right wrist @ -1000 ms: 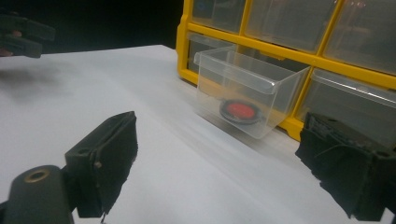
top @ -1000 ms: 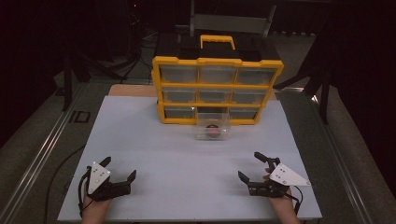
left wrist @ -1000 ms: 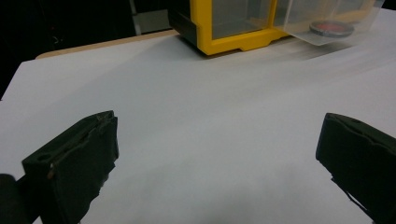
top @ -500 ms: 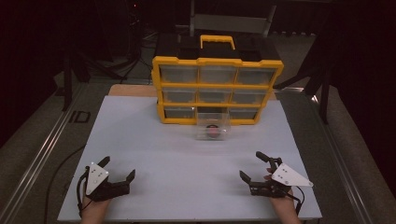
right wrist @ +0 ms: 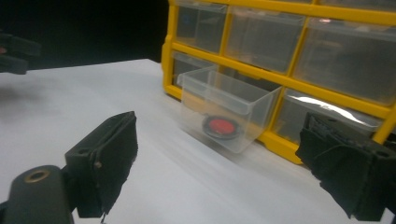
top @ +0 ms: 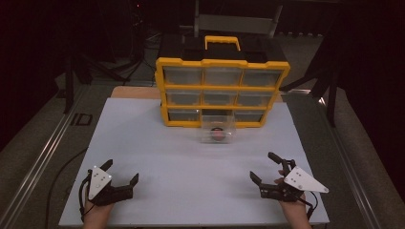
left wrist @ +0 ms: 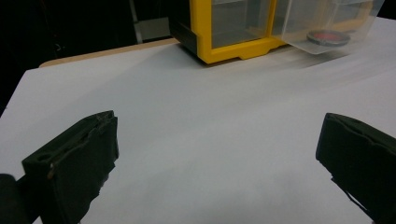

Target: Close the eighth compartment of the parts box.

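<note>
Both grippers rest low in the frame, left gripper [top: 119, 174] and right gripper [top: 265, 168], fingers spread wide, empty. The clear drawer [top: 218, 130] with a red disc [top: 218, 135] sits at centre, before the yellow organizer [top: 222, 90].

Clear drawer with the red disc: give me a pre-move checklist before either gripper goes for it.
1. Left gripper open, holding nothing: ok.
2. Right gripper open, holding nothing: ok.
3. Clear drawer pulled out from the bottom row of the yellow organizer: ok.
4. Red disc lying on the drawer floor: ok.
5. White table bare between the grippers and the drawer: ok.
6. Drawer fully free of its slot: cannot tell.
</note>
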The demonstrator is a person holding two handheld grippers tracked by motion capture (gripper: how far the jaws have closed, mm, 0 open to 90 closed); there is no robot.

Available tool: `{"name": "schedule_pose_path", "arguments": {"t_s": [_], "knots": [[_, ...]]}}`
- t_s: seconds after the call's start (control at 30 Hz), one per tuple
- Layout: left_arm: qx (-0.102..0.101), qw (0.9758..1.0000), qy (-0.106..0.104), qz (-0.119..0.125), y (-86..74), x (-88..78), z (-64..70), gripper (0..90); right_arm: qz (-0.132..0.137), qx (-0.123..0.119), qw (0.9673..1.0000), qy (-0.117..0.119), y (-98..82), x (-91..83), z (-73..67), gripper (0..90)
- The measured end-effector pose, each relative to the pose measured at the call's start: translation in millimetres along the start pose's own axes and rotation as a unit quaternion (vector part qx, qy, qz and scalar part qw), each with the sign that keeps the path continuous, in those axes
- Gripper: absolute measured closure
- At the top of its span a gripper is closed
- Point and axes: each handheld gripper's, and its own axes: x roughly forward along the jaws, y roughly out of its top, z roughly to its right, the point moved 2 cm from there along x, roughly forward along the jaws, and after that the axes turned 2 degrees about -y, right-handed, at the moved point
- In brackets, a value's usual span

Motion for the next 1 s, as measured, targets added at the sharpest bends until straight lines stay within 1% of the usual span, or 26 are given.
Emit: {"name": "schedule_pose_path", "arguments": {"t_s": [0.17,0.33,0.4,0.5,0.6,0.67,0.73,0.83,0.9,1.0], "knots": [[-0.002,1.0,0.0,0.0,0.3,-0.6,-0.6,0.3,-0.003,-0.003,1.0,0.002,15.1,-3.1,-0.6,12.7],[0.0,1.0,-0.001,0.002,1.0,-1.3,0.7,0.3,-0.002,-0.009,0.9999,-0.006,34.0,-3.6,-1.8,12.6],[0.001,1.0,-0.003,0.002,1.1,-1.5,1.0,0.3,-0.004,-0.013,0.9999,-0.005,40.4,-2.8,-2.1,12.6],[0.0,1.0,-0.003,0.002,1.2,-1.6,1.2,0.3,-0.008,-0.014,0.9999,-0.004,48.0,-0.9,-2.1,12.3],[0.001,1.0,-0.004,0.004,1.5,-1.9,1.6,0.3,-0.008,-0.015,0.9998,-0.01,54.1,0.7,-4.3,12.1],[0.0,1.0,-0.005,0.006,1.9,-2.5,2.3,0.2,-0.006,-0.021,0.9997,-0.011,58.4,1.5,-6.4,12.0],[0.001,1.0,-0.005,0.007,2.3,-3.0,2.7,0.3,-0.005,-0.023,0.9996,-0.012,62.2,2.2,-9.0,12.0],[0.001,1.0,-0.006,0.007,2.3,-2.9,2.9,0.2,0.0,-0.018,0.9998,-0.001,65.4,3.9,-12.6,12.1],[0.001,1.0,-0.006,0.008,2.3,-2.7,3.0,0.3,0.002,-0.019,0.9998,0.001,65.3,5.7,-15.0,12.1],[0.001,0.9999,-0.007,0.008,2.4,-3.1,3.1,0.3,-0.005,-0.018,0.9998,0.006,62.4,10.6,-19.3,12.1]]}}
